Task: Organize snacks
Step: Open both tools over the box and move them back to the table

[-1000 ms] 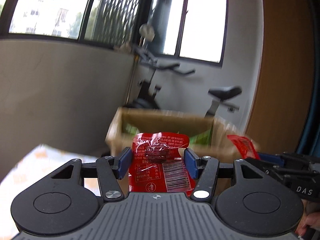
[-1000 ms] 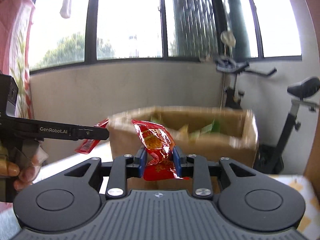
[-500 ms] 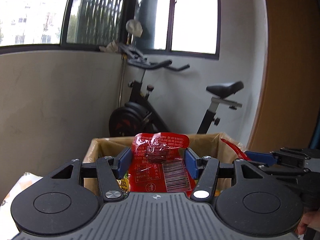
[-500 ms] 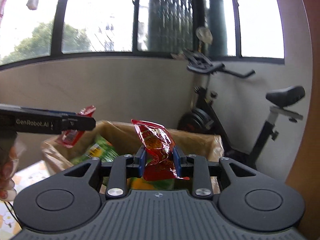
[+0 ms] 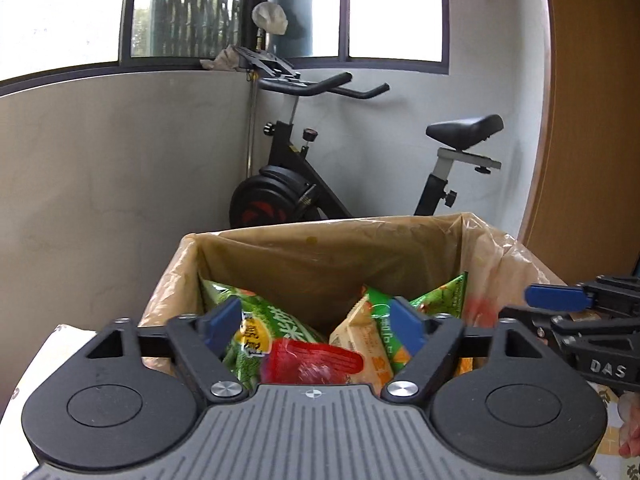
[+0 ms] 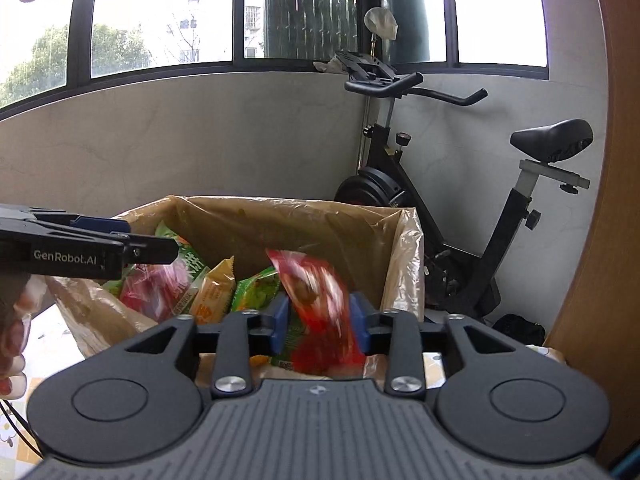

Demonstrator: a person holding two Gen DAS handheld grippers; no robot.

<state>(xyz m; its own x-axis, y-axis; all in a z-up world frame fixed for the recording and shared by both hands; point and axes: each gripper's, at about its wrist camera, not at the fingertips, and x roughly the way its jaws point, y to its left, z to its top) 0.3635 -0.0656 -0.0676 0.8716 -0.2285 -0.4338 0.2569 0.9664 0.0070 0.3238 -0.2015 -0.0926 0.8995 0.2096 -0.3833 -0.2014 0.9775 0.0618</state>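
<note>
Left gripper marked "GenRobot.AI" on its side, over the cardboard box; blue pads spread wide and opening, gripping nothing. Red snack packet blurred below them, loose atop green packets in the plastic-lined box. Right gripper marked "DAS"; jaws opening, second red packet blurred between the pads, contact uncertain, above the box's contents. Exercise bike behind.
</note>
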